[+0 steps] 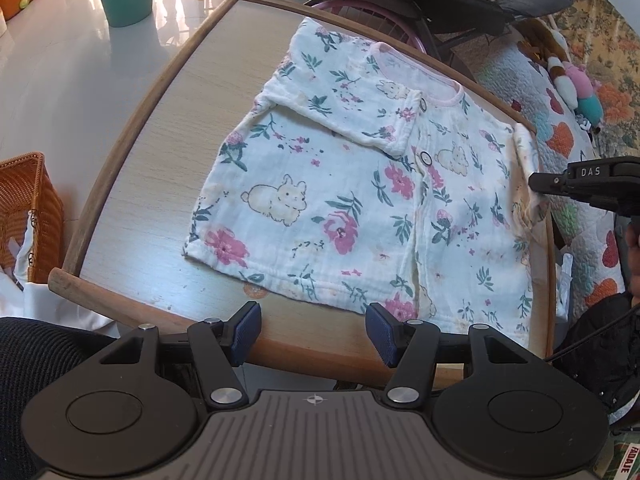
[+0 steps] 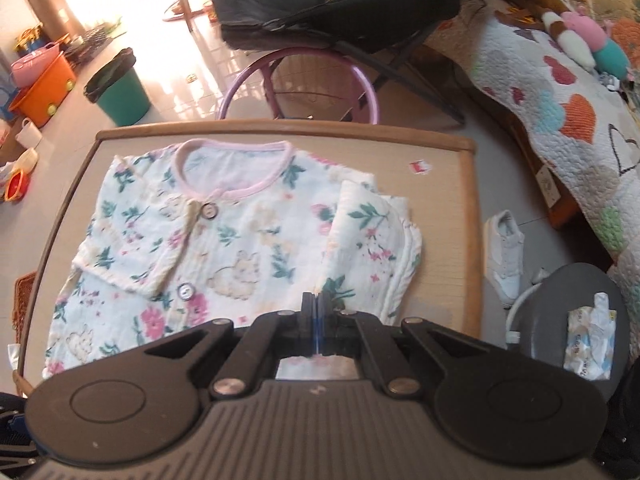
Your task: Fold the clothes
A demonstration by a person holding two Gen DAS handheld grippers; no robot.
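Observation:
A white floral baby shirt (image 1: 344,184) with bunny prints and a pink collar lies face up on a small wooden-rimmed table (image 1: 168,128). Its left sleeve is folded in over the chest. My left gripper (image 1: 314,330) is open and empty, just short of the shirt's bottom hem. My right gripper (image 2: 317,312) is shut on the shirt's right sleeve (image 2: 372,240), which lies folded along the shirt's right side. The right gripper also shows in the left wrist view (image 1: 538,184), at the shirt's right edge.
A woven orange basket (image 1: 28,216) with white cloth stands left of the table. A green bin (image 2: 120,92) and an orange tub (image 2: 44,88) sit on the floor beyond. A quilted bed (image 2: 568,112), a white shoe (image 2: 504,256) and a grey stool (image 2: 580,320) are to the right.

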